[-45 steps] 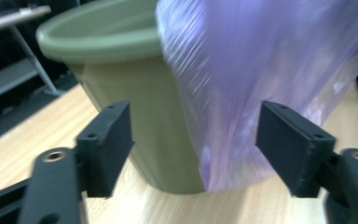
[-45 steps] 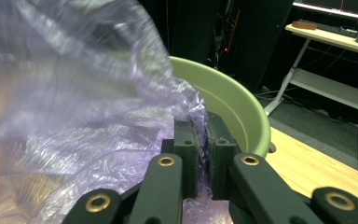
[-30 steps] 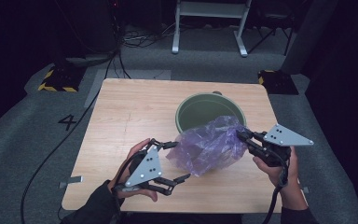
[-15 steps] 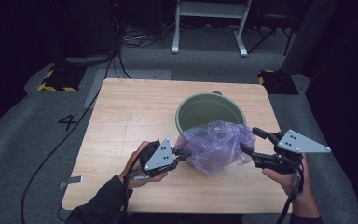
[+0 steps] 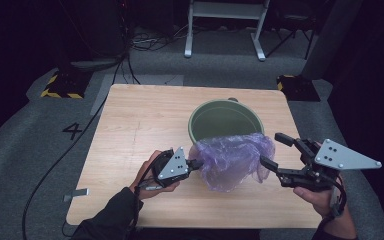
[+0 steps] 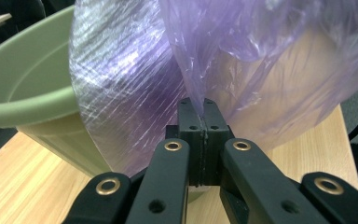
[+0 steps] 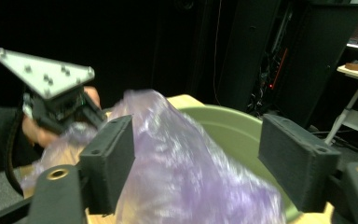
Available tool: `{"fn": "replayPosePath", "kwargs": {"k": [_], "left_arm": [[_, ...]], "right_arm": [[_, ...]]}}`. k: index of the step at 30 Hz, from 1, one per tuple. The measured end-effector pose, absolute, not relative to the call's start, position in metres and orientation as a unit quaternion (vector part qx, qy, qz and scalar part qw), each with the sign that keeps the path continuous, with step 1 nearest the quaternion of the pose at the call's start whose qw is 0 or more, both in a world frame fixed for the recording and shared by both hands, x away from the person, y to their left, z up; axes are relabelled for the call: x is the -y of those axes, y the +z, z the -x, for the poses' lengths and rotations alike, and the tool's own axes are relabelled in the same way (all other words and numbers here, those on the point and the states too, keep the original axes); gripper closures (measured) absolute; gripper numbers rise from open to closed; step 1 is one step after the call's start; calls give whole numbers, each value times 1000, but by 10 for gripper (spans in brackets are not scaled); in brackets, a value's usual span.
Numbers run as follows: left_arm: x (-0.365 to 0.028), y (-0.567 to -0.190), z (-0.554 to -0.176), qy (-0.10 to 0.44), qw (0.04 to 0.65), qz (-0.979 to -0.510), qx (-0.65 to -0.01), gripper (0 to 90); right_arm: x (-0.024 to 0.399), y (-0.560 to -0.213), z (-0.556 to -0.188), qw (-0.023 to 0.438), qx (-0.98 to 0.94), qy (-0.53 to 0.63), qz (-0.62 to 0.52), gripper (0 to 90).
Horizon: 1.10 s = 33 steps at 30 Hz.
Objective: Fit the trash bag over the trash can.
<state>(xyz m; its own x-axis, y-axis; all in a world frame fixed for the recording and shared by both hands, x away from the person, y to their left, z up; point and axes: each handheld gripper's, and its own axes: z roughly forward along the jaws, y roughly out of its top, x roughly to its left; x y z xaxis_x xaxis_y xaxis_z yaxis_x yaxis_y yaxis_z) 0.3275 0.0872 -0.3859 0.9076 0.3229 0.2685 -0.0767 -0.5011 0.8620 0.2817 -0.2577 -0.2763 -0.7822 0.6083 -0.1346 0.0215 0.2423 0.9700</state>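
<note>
From the high view, the thin crinkly purple plastic bag (image 5: 232, 160) hangs over the near rim of the round green plastic bucket (image 5: 225, 117) on the light wooden worktop (image 5: 135, 125); the left gripper (image 5: 196, 163) pinches its edge; the right gripper (image 5: 276, 150) has just been opening, jaws spread beside the bag; in the left gripper view, the jaws press together on the bag (image 6: 135, 84); in the right gripper view, the bag (image 7: 177, 158) sits between the wide jaws, not squeezed.

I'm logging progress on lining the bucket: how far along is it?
Done: the purple bag is draped against the green bucket's near rim. In hand: the left gripper is shut on a fold of it; the right gripper, jaws just opening, has let go. Left: the bag's mouth is not around the rim.
</note>
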Motion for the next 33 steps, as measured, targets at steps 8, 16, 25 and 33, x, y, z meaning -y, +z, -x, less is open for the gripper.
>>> {"fn": "replayPosePath", "kwargs": {"k": [8,16,25,33], "left_arm": [[-88,-394,-333,207,477,-851,-73,898],[-99,-397,-336,201,494,-840,-103,685],[-115,-366,-302,208,557,-799,-91,202],[-106,-345,-314,196,566,-793,-110,231]], "right_arm": [[238,-280,-315,248,-782,508,-264,535],[252,-298,-317,229,-793,494,-273,709],[254,-305,-308,246,-793,492,-264,813],[244,-306,-311,246,-798,489,-252,804]]}}
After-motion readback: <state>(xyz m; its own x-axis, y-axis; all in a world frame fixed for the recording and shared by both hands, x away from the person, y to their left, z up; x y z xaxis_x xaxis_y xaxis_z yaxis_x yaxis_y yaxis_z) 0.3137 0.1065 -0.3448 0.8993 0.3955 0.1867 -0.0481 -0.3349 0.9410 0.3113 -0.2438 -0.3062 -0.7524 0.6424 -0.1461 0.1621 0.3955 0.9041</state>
